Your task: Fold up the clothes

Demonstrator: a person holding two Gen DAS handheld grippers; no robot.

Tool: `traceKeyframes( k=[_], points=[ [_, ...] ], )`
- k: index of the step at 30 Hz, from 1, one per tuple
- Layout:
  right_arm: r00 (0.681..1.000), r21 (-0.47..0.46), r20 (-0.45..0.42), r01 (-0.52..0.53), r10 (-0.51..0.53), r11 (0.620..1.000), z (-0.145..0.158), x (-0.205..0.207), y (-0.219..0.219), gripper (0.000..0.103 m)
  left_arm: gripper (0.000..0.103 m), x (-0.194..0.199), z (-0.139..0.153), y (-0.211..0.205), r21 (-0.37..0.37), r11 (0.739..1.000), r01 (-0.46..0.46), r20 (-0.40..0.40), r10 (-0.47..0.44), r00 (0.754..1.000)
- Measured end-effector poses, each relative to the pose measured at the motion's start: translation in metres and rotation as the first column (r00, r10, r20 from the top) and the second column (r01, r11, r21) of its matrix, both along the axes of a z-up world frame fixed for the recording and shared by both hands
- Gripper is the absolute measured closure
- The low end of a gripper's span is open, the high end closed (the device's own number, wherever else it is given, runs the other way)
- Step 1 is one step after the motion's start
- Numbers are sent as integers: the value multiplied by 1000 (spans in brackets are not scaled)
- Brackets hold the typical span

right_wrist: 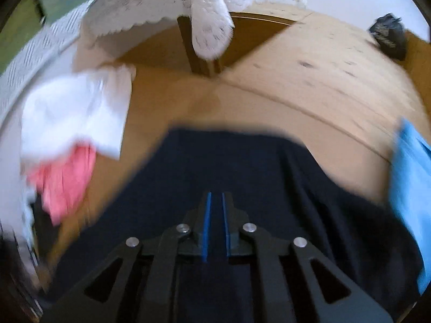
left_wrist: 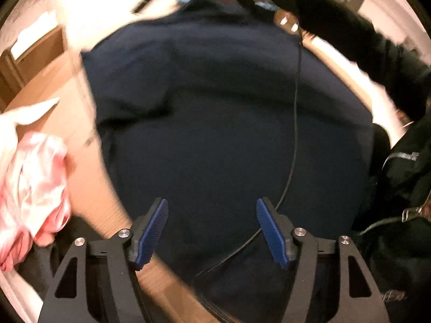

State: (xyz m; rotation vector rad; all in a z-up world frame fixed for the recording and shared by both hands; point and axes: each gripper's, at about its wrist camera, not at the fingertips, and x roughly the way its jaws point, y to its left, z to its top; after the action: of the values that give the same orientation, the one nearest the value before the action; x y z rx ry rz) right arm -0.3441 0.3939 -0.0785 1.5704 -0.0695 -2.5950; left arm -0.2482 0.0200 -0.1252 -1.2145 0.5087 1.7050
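A dark navy garment (left_wrist: 215,107) lies spread flat on the wooden table (left_wrist: 54,86) and fills most of the left wrist view. My left gripper (left_wrist: 211,204) hangs over its near part, open, its blue pads (left_wrist: 153,228) wide apart with nothing gripped. In the right wrist view the same navy garment (right_wrist: 229,161) lies below my right gripper (right_wrist: 216,196). Its jaws stand a narrow slit apart, and only the cloth beneath shows through the gap. The picture is blurred.
Pink cloth (left_wrist: 35,177) and white cloth (right_wrist: 72,113) are heaped at the table's left. A light blue cloth (right_wrist: 412,188) lies at the right, white lace (right_wrist: 188,0) at the back. A thin black cable (left_wrist: 295,123) crosses the garment. A person's dark sleeve (left_wrist: 363,48) reaches in.
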Motion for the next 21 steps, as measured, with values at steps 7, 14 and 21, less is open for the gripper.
traceKeyframes(
  k=[7,14,21],
  points=[
    [984,126,137,96,-114,987,-49,121,39,91,37,49,-24,20,-6,986,164,80,-163,983],
    [970,110,77,221,-230,969,-56,121,77,73,34,68,-19,-23,-62,987,148,22,-147,989],
    [983,-79,-4,180,-181,980,-41,132,63,71,36,51,-13,-29,-20,1000,17,72,-16,997]
  ],
)
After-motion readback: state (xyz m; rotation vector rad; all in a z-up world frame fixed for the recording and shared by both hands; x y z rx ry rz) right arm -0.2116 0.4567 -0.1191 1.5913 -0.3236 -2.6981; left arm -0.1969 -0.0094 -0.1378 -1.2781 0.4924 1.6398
